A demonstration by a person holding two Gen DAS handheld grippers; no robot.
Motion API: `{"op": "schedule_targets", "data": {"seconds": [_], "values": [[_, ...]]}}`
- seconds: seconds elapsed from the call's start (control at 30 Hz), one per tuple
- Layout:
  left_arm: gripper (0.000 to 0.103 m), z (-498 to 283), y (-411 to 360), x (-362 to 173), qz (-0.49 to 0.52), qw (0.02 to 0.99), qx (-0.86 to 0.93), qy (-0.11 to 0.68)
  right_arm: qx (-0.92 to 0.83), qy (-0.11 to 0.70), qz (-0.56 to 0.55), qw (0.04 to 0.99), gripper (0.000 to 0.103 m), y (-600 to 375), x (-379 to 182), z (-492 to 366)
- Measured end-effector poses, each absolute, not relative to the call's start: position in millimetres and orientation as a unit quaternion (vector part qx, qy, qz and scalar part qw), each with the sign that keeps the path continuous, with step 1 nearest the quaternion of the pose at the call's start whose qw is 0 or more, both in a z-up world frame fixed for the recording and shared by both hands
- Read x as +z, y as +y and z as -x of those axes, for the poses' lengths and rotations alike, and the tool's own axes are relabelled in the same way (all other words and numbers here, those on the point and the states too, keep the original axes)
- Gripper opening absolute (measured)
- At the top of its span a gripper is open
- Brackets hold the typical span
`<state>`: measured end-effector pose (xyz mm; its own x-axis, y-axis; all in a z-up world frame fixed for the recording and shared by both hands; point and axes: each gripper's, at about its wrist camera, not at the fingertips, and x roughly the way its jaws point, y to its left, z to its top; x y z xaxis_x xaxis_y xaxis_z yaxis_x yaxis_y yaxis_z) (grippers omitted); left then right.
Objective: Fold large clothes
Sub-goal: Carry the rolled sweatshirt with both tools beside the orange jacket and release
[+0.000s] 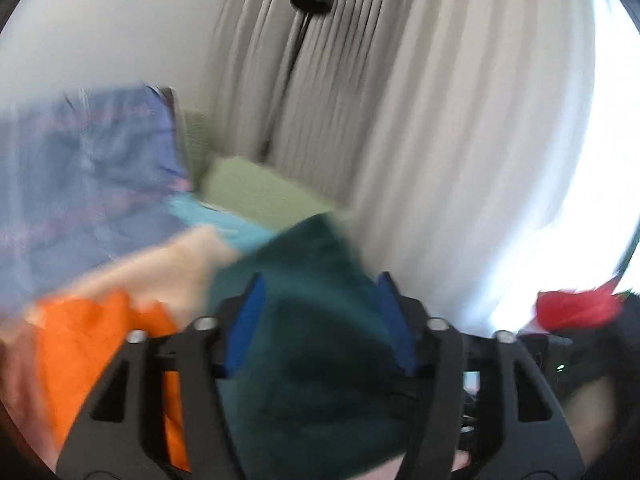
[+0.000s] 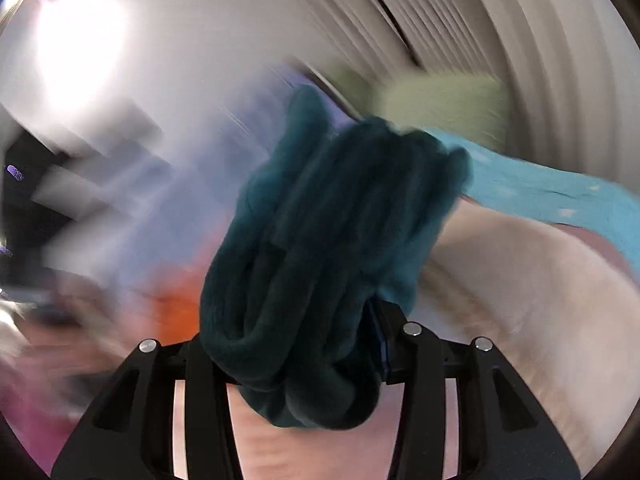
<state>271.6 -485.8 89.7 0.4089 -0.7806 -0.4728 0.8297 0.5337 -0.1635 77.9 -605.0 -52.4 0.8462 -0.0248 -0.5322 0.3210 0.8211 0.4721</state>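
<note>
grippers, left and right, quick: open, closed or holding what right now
Left gripper: shut on the dark teal garment, cloth between its blue pads.
Right gripper: shut on the dark teal garment, bunched in thick folds.

Blk grippers (image 1: 320, 312) (image 2: 294, 344), blue pads (image 1: 246, 320), 4 silver screws.

Motion blur smears both views; teal garment (image 2: 320, 248) hides right hand-held gripper (image 2: 304, 344) left fingertip.

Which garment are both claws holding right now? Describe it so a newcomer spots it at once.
Start from the pale pleated curtain, then drop to the heap of clothes below it. The dark teal garment sits bunched between the fingers of the left claw and right claw. Its deep green-blue sets it apart from the orange cloth and light blue cloth.
</note>
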Motion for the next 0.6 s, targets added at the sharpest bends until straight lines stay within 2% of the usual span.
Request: {"op": "schedule_targets", "data": {"seconds": [0.03, 0.1, 0.13, 0.2, 0.23, 0.3, 0.37, 0.5, 0.6], "values": [[0.064, -275.1, -495.4, 70.1, -0.063, 0.833, -0.477, 0.274, -0.134, 0.305, -0.268, 0.904, 0.043, -610.2, -84.6, -104.5], [0.065, -279.3, -500.4, 24.2, -0.081, 0.82, -0.476, 0.308, -0.144, 0.26, -0.352, 0.888, 0.044, -635.0, -117.6, -99.8], [0.069, -278.2, -493.4, 4.2, -0.094, 0.822, -0.467, 0.312, -0.115, 0.231, -0.404, 0.877, 0.044, -649.2, -126.2, -89.0], [0.071, -286.8, -479.7, -35.0, -0.107, 0.826, -0.448, 0.326, -0.08, 0.226, -0.402, 0.884, 0.046, -656.5, -127.0, -78.7], [0.083, -293.0, -473.6, -48.6, -0.099, 0.826, -0.44, 0.338, -0.077, 0.233, -0.385, 0.89, 0.048, -656.2, -126.6, -74.8], [0.085, -310.6, -457.1, -69.1, -0.028, 0.811, -0.45, 0.372, -0.085, 0.241, -0.38, 0.889, 0.066, -655.4, -129.1, -68.9], [0.086, -310.7, -447.3, -75.8, 0.009, 0.803, -0.453, 0.387, -0.095, 0.237, -0.418, 0.872, 0.08, -664.9, -142.2, -66.4], [0.085, -290.5, -440.5, -68.8, -0.028, 0.811, -0.448, 0.376, -0.087, 0.238, -0.456, 0.853, 0.089, -663.2, -136.6, -48.7], [0.088, -279.0, -434.4, -60.3, -0.054, 0.816, -0.449, 0.36, -0.078, 0.234, -0.455, 0.855, 0.09, -648.2, -113.7, -27.1]]}}
